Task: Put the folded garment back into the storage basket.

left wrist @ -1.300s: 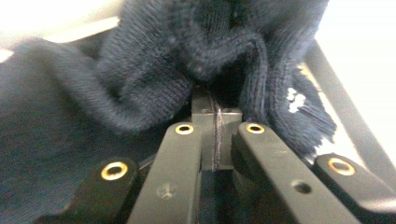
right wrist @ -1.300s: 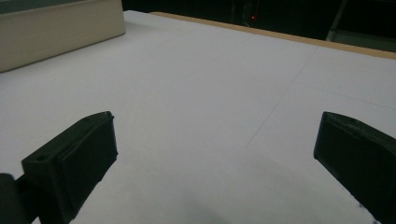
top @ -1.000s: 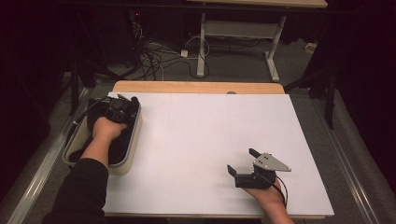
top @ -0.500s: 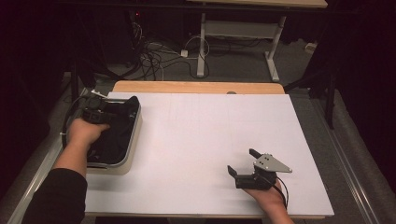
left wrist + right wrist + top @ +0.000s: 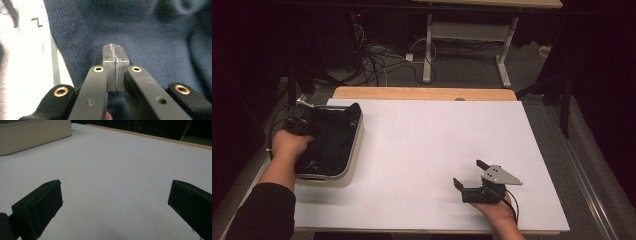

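Left tongs (image 5: 115, 72) clamped on dark knit cloth (image 5: 140, 32), thin fold pinched between the pads, cloth spread ahead and beneath, inside the bin (image 5: 354, 150). Right tongs (image 5: 472, 176) apart, nothing between, resting on the white table (image 5: 427, 150), well apart from the bin.

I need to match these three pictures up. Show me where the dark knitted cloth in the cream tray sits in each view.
High view: the dark navy knitted cloth fills the cream rectangular tray at the table's left edge, under the left gripper.
Left gripper view: it spreads across the middle and right, behind the closed jaws.
Right gripper view: not in it.
Shared landmark: the tray's cream wall, top left in the right gripper view.
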A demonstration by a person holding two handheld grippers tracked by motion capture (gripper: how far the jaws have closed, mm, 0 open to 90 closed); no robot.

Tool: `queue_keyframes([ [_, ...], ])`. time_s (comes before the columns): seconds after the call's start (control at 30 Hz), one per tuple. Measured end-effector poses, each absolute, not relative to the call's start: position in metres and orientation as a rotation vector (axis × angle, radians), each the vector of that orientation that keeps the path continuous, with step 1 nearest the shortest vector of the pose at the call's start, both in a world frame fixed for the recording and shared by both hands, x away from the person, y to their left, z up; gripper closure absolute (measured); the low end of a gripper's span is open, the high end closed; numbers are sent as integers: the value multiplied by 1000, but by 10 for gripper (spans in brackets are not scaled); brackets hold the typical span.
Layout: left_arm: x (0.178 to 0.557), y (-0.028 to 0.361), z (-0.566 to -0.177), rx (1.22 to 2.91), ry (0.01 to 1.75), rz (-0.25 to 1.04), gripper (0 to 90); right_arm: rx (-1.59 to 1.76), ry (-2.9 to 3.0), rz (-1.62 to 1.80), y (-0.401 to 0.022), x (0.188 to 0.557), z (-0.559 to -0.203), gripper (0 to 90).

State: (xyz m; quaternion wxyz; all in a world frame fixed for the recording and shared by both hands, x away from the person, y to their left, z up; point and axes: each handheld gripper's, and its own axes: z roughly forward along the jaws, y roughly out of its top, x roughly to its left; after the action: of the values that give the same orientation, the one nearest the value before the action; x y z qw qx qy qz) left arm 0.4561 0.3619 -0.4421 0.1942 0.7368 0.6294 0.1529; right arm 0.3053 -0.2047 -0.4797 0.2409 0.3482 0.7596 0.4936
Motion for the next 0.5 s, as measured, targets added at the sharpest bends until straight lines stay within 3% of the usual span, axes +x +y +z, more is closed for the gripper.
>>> queue_keyframes([
  [0.5,499,342,-475,2179,1868,520,876,939,2095,1368,-199,304,-480,0],
])
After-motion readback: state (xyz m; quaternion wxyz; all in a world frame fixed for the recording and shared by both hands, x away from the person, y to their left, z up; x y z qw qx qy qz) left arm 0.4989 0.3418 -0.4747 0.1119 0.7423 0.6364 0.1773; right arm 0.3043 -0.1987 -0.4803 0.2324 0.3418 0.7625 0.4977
